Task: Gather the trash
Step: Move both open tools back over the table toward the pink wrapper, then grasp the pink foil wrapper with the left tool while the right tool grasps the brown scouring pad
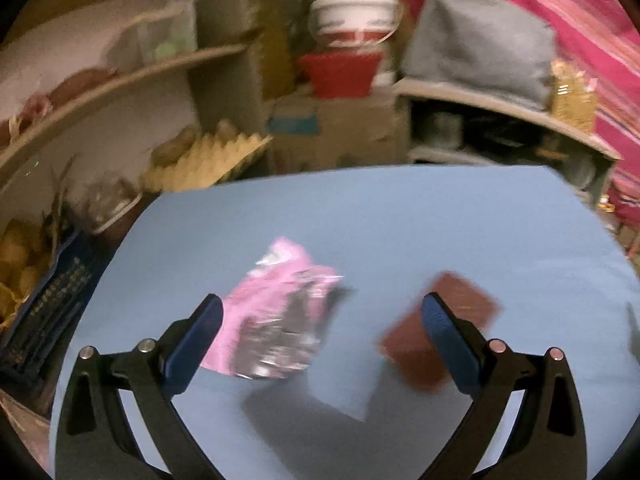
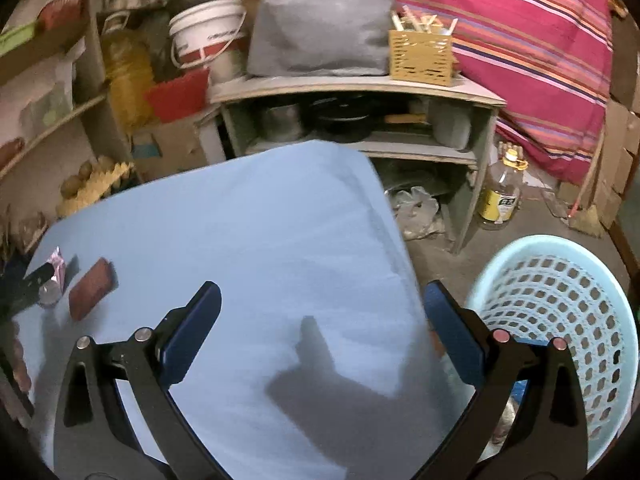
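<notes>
**A:** What surrounded the work area?

**B:** A blue desk (image 2: pixel 248 216) filled the middle. Beyond its far edge stood a low wooden shelf (image 2: pixel 352 88) carrying a grey bag (image 2: pixel 320 24) and a yellow slotted box (image 2: pixel 421 54), with a white bucket (image 2: pixel 204 32) to their left. A pale blue perforated basket (image 2: pixel 560 300) sat on the floor off the desk's right edge, near a clear bottle (image 2: pixel 502 192).

**A:** And the trash?

**B:** A crumpled pink and silver wrapper (image 1: pixel 276 312) lay on the desk, blurred. Just right of it, apart, lay a flat brown rectangular piece (image 1: pixel 436 332).

**A:** The tongs?

**B:** The left tongs (image 1: pixel 320 336) were spread wide and held nothing; the wrapper lay between them, by the left finger, and the right finger overlapped the brown piece. The right tongs (image 2: pixel 322 328) were likewise wide open and empty, over bare desk near its right edge.
</notes>
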Demonstrator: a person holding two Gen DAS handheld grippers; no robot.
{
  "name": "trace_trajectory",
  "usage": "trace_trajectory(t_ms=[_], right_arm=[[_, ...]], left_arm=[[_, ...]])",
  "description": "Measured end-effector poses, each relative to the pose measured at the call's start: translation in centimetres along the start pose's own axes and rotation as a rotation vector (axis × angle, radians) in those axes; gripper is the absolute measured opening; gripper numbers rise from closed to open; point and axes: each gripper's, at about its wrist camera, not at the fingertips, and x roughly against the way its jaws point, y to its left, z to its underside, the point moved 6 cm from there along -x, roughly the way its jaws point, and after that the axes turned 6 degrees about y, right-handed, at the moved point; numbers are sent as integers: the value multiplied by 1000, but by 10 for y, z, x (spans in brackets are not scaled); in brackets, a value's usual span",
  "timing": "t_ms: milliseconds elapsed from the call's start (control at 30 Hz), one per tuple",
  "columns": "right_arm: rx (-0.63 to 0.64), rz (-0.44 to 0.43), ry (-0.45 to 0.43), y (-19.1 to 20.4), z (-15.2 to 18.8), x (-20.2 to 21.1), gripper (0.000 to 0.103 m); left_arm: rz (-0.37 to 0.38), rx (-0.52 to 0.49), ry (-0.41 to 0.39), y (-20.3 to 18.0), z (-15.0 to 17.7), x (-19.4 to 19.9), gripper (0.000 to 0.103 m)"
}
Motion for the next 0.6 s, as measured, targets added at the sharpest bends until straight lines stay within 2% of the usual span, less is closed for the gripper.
trace_trajectory(t_ms=[133,333,467,533,567,600], right_arm=[[19,-9,18,20,1,-11,99],[42,-29,28,43,-1,-19,99],[75,-28,24,59,-4,-19,99],[83,-28,23,64,-4,-18,99],[86,-31,23,69,-5,-19,99],[87,-35,24,72,-4,-18,99]], left_arm=[[30,40,66,15,-3,-27,97],[-2,-39,89,11,-12,-49,97],[47,6,140,19,-6,-64,95],[64,27,152,21,-4,-65,84],[74,35,151,21,-4,-64,73],[88,40,153,22,-3,-63,68]])
